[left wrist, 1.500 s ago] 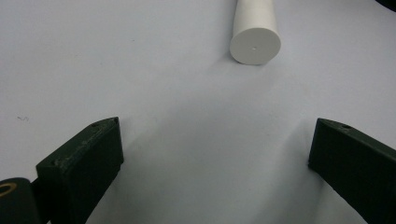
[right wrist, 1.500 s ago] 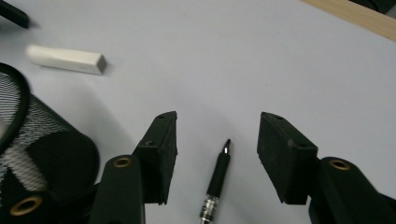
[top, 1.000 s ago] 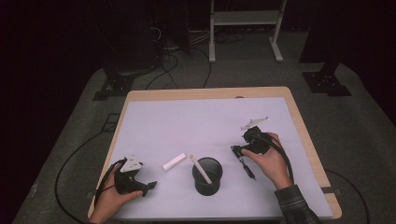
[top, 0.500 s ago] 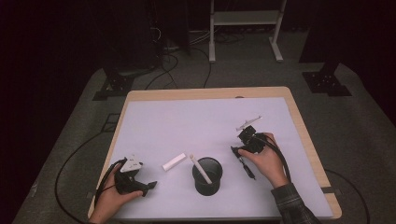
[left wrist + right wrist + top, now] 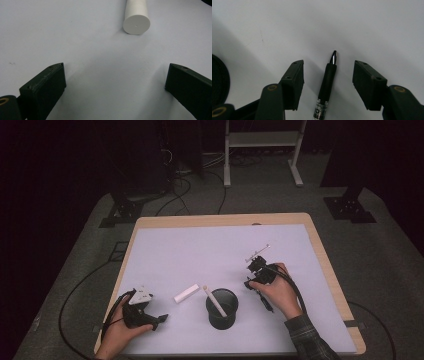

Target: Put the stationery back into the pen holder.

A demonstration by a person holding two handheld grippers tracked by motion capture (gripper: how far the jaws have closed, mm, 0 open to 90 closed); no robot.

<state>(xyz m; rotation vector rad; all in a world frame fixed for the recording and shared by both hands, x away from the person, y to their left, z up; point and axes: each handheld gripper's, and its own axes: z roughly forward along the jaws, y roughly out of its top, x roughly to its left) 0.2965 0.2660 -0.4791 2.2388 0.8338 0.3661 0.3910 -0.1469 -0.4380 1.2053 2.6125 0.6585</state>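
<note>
The pen (image 5: 326, 85) lies between the right gripper (image 5: 328, 82) fingers (image 5: 295, 80), tip toward 12 o'clock. They have just been closing, not yet gripping (gaps show on both sides). The left gripper (image 5: 115, 82) stays released, farther off.

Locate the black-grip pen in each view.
High view: the black-grip pen with clear barrel lies right of centre on the white table mat, just beyond the right gripper.
Left gripper view: not in it.
Right gripper view: bottom centre, between the open jaws, untouched.
Shared landmark: the mat.
</note>
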